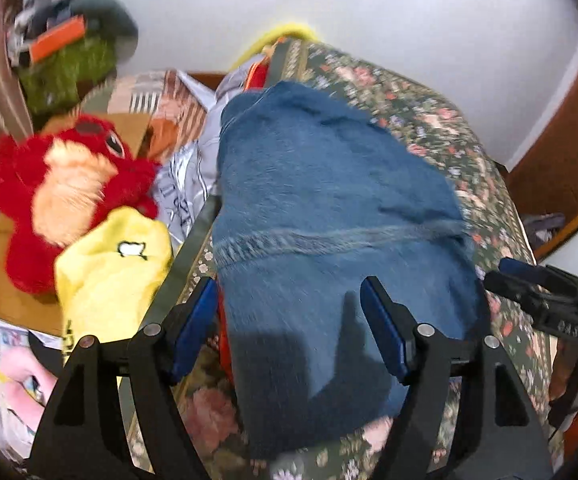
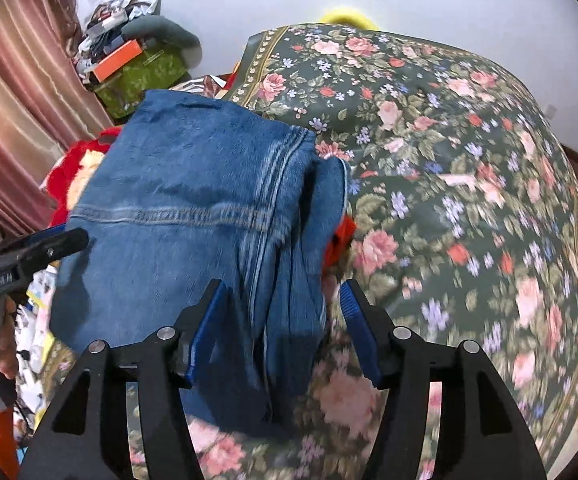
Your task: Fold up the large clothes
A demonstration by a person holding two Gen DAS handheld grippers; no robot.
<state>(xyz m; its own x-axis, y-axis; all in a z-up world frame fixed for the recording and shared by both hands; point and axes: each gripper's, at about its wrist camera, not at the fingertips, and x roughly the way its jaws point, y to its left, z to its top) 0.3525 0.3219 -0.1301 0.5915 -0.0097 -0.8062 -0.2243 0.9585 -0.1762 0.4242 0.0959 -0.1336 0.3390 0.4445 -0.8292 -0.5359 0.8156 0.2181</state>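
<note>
Folded jeans, one pair, lying on a flower-patterned cover; the surface beneath the cover cannot be identified. All places below are given relative to the jeans.

Left gripper: at the near edge of the jeans, on their left half, fingers spread apart. Denim lies between and below them, but the pads do not press on it; the grip is released.

Right gripper: at the near right edge of the jeans, where several layers stack at a seam. Its fingers also stand apart with cloth between them, unpinched.

Step in hand, as judged: a fold appears laid down and let go, since the garment sits as a compact stack of layers. The next move would call for either pressing the stack flat or taking hold of one edge with both grippers for a further fold, keeping the layers aligned so the bundle does not slide open.

Counts: two grippers; one pair of jeans; one orange cloth peeking out at the jeans' right edge. Left of the jeans: one red plush toy and one yellow plush toy, amid mixed clutter.
</note>
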